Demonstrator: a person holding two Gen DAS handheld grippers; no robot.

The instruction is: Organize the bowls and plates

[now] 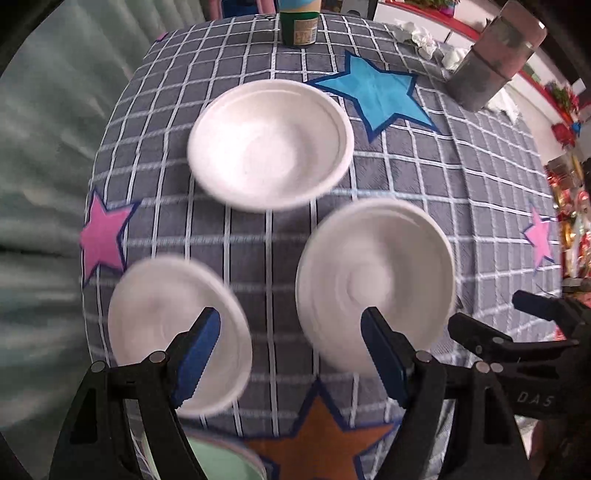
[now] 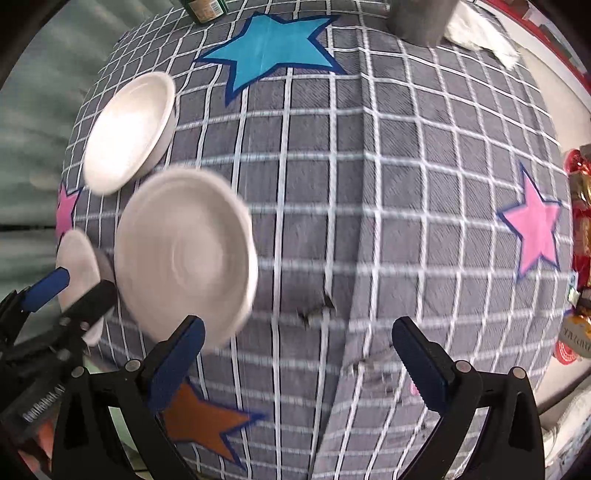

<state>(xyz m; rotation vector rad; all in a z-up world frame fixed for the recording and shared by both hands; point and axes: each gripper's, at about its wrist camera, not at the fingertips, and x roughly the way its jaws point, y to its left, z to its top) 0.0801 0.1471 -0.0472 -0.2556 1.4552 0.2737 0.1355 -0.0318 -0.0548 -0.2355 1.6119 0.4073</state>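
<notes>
Both pairs of jaws stand spread wide with nothing between them: our left gripper [image 1: 290,350] hangs over the grey checked tablecloth [image 1: 461,184], and our right gripper [image 2: 299,354] does the same further to the right.

Nearest to us in the left view, a pale green plate [image 1: 218,459] peeks out at the bottom edge by the orange star [image 1: 325,435]; in the right view we see only a sliver of green there and cannot tell what it is. Just beyond, the left view shows two white bowls, the near-left bowl [image 1: 173,332] partly behind the left finger and the near-right bowl [image 1: 376,280] partly behind the right finger, well apart from each other. Further off sits the far bowl [image 1: 269,144], just beside the blue star [image 1: 384,92].

The right view shows the same three, crowded to its left: the near-right bowl [image 2: 184,254] largest, the far bowl [image 2: 129,133] behind it, and the near-left bowl [image 2: 79,269] half hidden by the left gripper [image 2: 70,291]. Only the right view shows the small tear [image 2: 321,306] in the cloth. Only the left view shows the right gripper [image 1: 491,317] at its right edge.

All three bowls are plain white, upright and empty, with blurred rims. At the far edge stand a green jar [image 1: 299,26] and a grey cylinder [image 1: 495,59].
</notes>
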